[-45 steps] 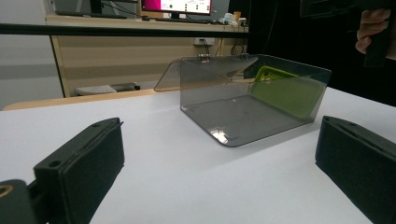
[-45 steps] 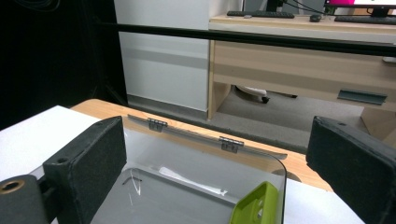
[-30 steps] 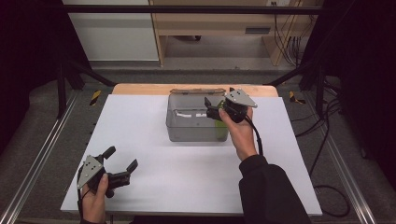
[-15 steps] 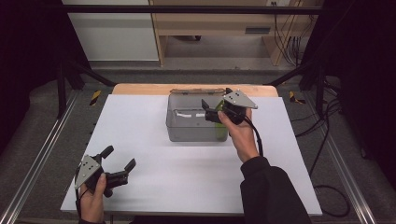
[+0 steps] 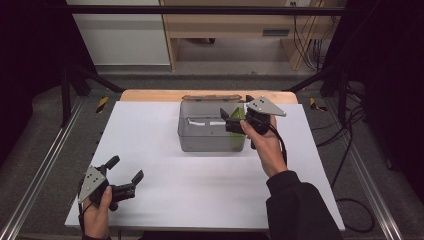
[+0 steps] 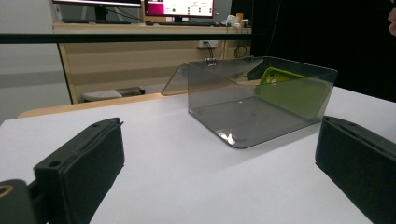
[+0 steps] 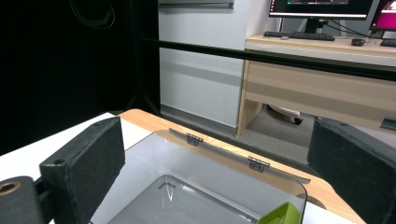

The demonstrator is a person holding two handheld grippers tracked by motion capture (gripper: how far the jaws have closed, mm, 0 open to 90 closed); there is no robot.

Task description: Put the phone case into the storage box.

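A clear grey plastic box (image 5: 200, 142) stands at the back middle of the white table, its hinged lid (image 6: 175, 81) swung open behind it. A green phone case (image 5: 239, 142) leans upright against the box's right wall, also seen through the box wall (image 6: 289, 91) and at the bottom edge (image 7: 280, 215). My right gripper (image 5: 235, 111) hovers open just above the box's right end, over the case, with nothing between its jaws (image 7: 215, 163). Near the table's front left corner my left gripper (image 5: 126, 168) is held open and empty, pointing at the box (image 6: 243, 121).
The white table top (image 5: 165, 170) ends in a wooden strip (image 5: 150, 95) behind the box. Metal rails (image 5: 40, 175) run along both sides. A desk with monitors (image 7: 322, 7) stands beyond the table. Cables (image 5: 345, 150) trail at the right.
The right gripper's jaws have spread apart over the box's right end, and the green case now stands free inside the box. The left gripper has barely moved.
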